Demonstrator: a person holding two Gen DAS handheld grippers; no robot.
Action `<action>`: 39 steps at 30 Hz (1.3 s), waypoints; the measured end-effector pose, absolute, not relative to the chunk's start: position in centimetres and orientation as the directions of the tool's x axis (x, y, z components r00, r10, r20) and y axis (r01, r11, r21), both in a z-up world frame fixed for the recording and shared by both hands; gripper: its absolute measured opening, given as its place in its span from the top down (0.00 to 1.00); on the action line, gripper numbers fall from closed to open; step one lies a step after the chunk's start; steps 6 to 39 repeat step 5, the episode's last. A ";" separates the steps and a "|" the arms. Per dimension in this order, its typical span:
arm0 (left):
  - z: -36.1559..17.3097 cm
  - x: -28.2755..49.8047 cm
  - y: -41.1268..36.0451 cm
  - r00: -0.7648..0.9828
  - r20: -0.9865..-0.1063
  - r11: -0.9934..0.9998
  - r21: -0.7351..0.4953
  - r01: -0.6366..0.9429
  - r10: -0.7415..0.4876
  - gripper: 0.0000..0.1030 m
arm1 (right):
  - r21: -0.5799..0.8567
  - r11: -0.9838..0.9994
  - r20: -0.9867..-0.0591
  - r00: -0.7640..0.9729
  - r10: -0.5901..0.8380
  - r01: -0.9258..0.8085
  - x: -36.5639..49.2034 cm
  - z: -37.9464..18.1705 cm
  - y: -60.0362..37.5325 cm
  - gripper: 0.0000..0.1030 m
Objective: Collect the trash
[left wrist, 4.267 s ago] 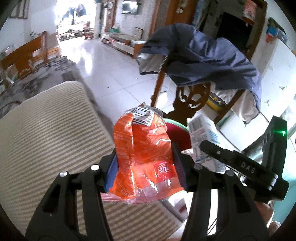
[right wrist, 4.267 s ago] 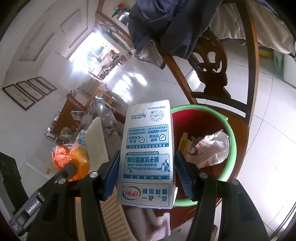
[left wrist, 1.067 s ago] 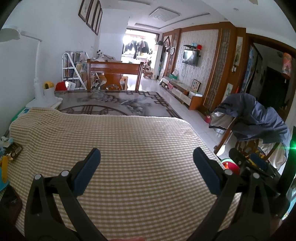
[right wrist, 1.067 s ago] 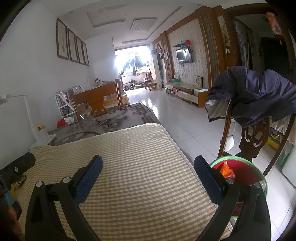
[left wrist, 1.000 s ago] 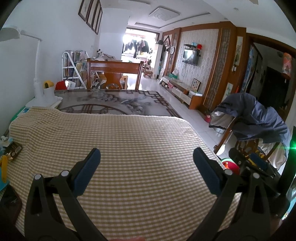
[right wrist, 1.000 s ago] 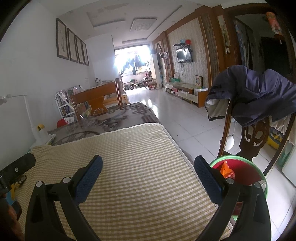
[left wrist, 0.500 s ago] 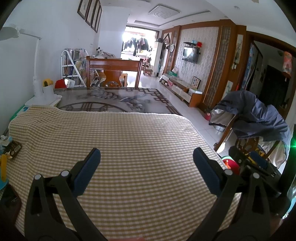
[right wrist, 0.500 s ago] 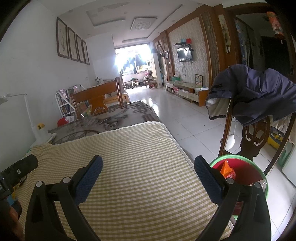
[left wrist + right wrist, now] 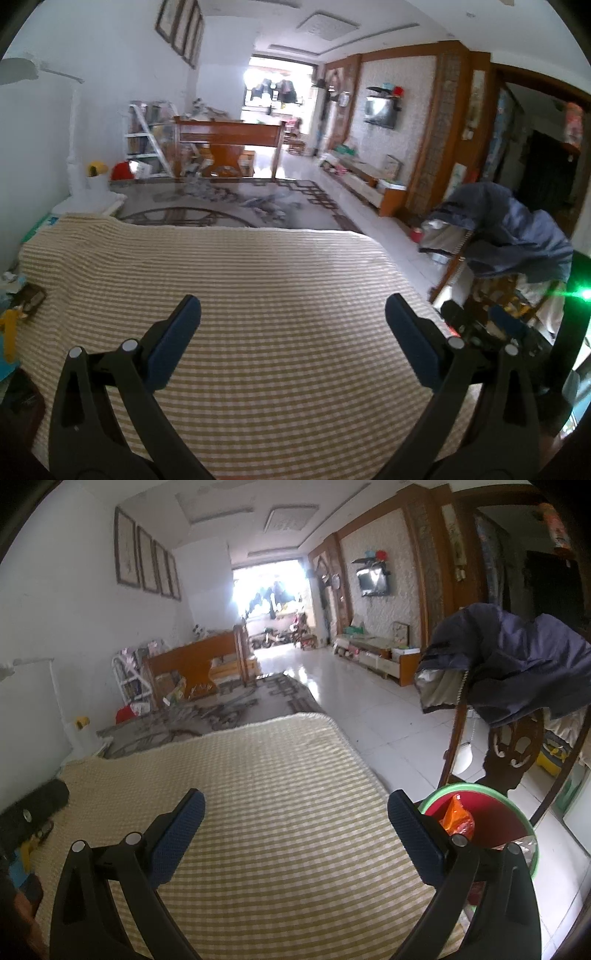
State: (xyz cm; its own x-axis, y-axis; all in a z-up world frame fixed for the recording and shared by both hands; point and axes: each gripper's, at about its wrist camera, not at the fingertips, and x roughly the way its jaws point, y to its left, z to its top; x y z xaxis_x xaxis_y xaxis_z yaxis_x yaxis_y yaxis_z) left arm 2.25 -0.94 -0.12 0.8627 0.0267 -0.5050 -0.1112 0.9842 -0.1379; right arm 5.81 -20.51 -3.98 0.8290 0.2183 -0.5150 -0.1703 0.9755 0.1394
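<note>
Across the lower half of both views we see the beige checked tablecloth (image 9: 266,295), bare of trash. At lower right of the right wrist view sits the red plastic bin with a green rim (image 9: 495,823), an orange plastic wrapper (image 9: 456,818) inside. We hold the left gripper (image 9: 293,332) and right gripper (image 9: 295,821) spread wide and empty. We judge the collecting nearly done; next, scan for leftovers.

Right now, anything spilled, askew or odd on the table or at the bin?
Nothing stands out. The checked cloth lies flat with no trash on its visible part. The orange wrapper sits inside the red bin, none over its rim. Both the left gripper and right gripper are open and empty.
</note>
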 end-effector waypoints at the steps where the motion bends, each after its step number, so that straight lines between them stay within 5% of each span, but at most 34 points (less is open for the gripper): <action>1: -0.2 2.4 -0.7 0.855 -0.517 0.982 -0.140 -0.126 0.036 0.05 | 0.119 0.973 -0.543 0.808 0.230 -0.197 6.5 -4.6 -19.4 0.07; 5: -0.4 2.7 0.7 0.839 -0.545 0.967 -0.207 -0.149 0.013 0.05 | 0.061 0.950 -0.662 0.699 0.269 -0.307 9.4 -7.7 -14.9 0.07; 39: -0.4 2.7 0.7 0.839 -0.545 0.967 -0.207 -0.149 0.013 0.05 | 0.061 0.950 -0.662 0.699 0.269 -0.307 9.4 -7.7 -14.9 0.07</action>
